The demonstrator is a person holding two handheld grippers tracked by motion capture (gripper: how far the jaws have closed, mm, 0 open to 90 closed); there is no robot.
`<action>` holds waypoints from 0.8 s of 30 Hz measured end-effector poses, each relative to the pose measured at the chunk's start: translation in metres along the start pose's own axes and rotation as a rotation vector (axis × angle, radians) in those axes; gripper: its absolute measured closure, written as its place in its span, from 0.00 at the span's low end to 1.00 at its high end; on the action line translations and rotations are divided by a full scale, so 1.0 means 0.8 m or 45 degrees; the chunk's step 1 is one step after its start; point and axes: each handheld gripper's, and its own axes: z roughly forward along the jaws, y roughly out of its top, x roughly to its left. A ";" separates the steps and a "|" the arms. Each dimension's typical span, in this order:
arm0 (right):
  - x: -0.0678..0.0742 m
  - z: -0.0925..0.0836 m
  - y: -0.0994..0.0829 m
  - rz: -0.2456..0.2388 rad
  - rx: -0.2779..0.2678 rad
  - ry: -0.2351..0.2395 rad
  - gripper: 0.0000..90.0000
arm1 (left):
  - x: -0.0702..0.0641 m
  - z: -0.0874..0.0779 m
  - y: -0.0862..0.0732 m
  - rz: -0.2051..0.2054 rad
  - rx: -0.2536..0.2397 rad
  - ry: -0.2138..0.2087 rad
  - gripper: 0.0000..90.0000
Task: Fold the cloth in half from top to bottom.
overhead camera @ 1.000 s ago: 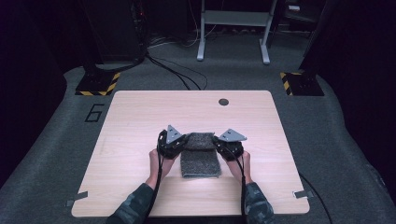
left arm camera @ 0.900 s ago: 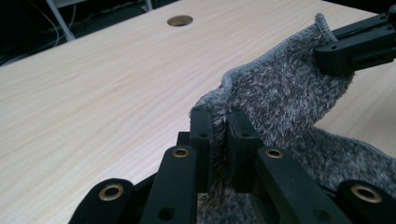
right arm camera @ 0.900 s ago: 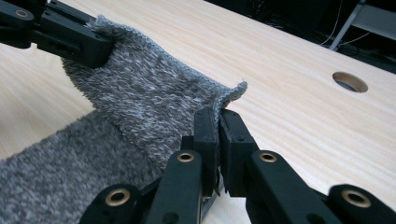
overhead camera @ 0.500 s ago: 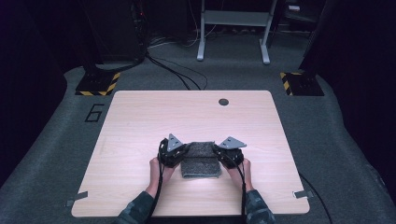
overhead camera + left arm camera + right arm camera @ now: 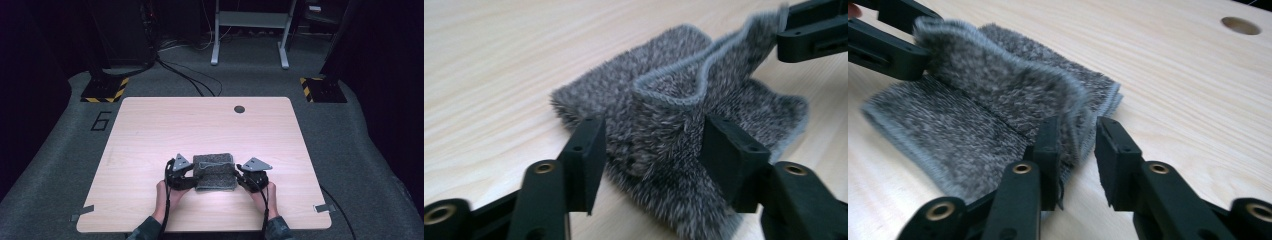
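A grey fuzzy cloth (image 5: 215, 172) lies folded on the wooden table (image 5: 200, 125), near its front edge. My left gripper (image 5: 187, 176) is at the cloth's left end and my right gripper (image 5: 243, 176) at its right end. In the left gripper view the left gripper (image 5: 654, 145) has just been opening; its jaws stand wide, with the raised top layer of cloth (image 5: 664, 120) loose between them. In the right gripper view the right gripper (image 5: 1075, 147) has also just been opening; a fold of cloth (image 5: 998, 95) stands between its jaws, with a gap to the right jaw.
A round cable hole (image 5: 239, 109) sits in the table's far side. Bare wood surrounds the cloth. On the floor behind the table are cables (image 5: 190, 80), two yellow-and-black striped bases (image 5: 105, 90), and a grey frame (image 5: 250, 30).
Both grippers have come toward the table's front edge, drawing the cloth's far edge over the near part. The cloth now looks shorter, and both pairs of jaws have parted.
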 end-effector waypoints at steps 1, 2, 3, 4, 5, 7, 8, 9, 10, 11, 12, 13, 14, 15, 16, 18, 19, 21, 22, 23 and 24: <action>-0.002 -0.007 0.000 0.011 -0.011 0.002 0.78 | 0.002 -0.007 0.001 -0.003 -0.017 0.012 0.45; -0.004 -0.012 0.001 0.022 -0.029 0.006 0.76 | 0.005 -0.013 0.003 -0.007 -0.032 0.023 0.43; -0.006 -0.018 0.003 0.036 -0.037 0.008 0.75 | 0.008 -0.018 0.005 -0.017 -0.050 0.034 0.41; -0.008 -0.021 0.006 0.044 -0.056 0.013 0.73 | 0.011 -0.022 0.007 -0.024 -0.061 0.050 0.38; -0.011 -0.023 0.009 0.049 -0.065 0.011 0.71 | 0.015 -0.023 0.010 -0.033 -0.068 0.060 0.37; -0.015 -0.022 0.016 0.063 -0.073 0.008 0.67 | 0.025 -0.023 0.017 -0.062 -0.067 0.074 0.34; -0.017 -0.020 0.019 0.066 -0.067 0.002 0.65 | 0.031 -0.021 0.021 -0.072 -0.071 0.093 0.32; -0.018 -0.015 0.024 0.078 -0.060 -0.008 0.63 | 0.035 -0.018 0.025 -0.087 -0.069 0.110 0.31; -0.019 -0.010 0.028 0.082 -0.050 -0.009 0.62 | 0.039 -0.016 0.028 -0.096 -0.061 0.117 0.30; -0.021 -0.006 0.031 0.076 -0.045 -0.014 0.62 | 0.044 -0.011 0.032 -0.114 -0.067 0.136 0.29; -0.023 0.001 0.036 0.068 -0.030 -0.023 0.61 | 0.048 -0.006 0.035 -0.125 -0.052 0.143 0.28; -0.026 0.008 0.041 0.076 -0.012 -0.025 0.61 | 0.052 0.000 0.039 -0.137 -0.031 0.148 0.26; -0.029 0.015 0.045 0.080 0.008 -0.023 0.60 | 0.056 0.007 0.042 -0.140 -0.004 0.145 0.25; -0.034 0.024 0.051 0.083 0.034 -0.026 0.60 | 0.058 0.012 0.043 -0.131 0.011 0.157 0.25; -0.036 0.028 0.054 0.099 0.046 -0.033 0.59 | 0.059 0.019 0.044 -0.135 0.033 0.154 0.25; -0.044 0.036 0.061 0.127 0.049 -0.025 0.59 | 0.062 0.029 0.044 -0.122 0.072 0.145 0.24; -0.047 0.038 0.064 0.151 0.049 -0.026 0.59 | 0.061 0.034 0.043 -0.124 0.094 0.136 0.24; -0.049 0.045 0.067 0.174 0.083 -0.019 0.57 | 0.059 0.039 0.041 -0.115 0.117 0.123 0.24; -0.048 0.048 0.066 0.181 0.104 -0.015 0.57 | 0.056 0.041 0.040 -0.105 0.124 0.117 0.24; -0.047 0.052 0.063 0.176 0.135 -0.006 0.55 | 0.053 0.042 0.039 -0.101 0.136 0.103 0.24; -0.044 0.056 0.060 0.171 0.162 0.004 0.53 | 0.051 0.043 0.038 -0.087 0.142 0.096 0.23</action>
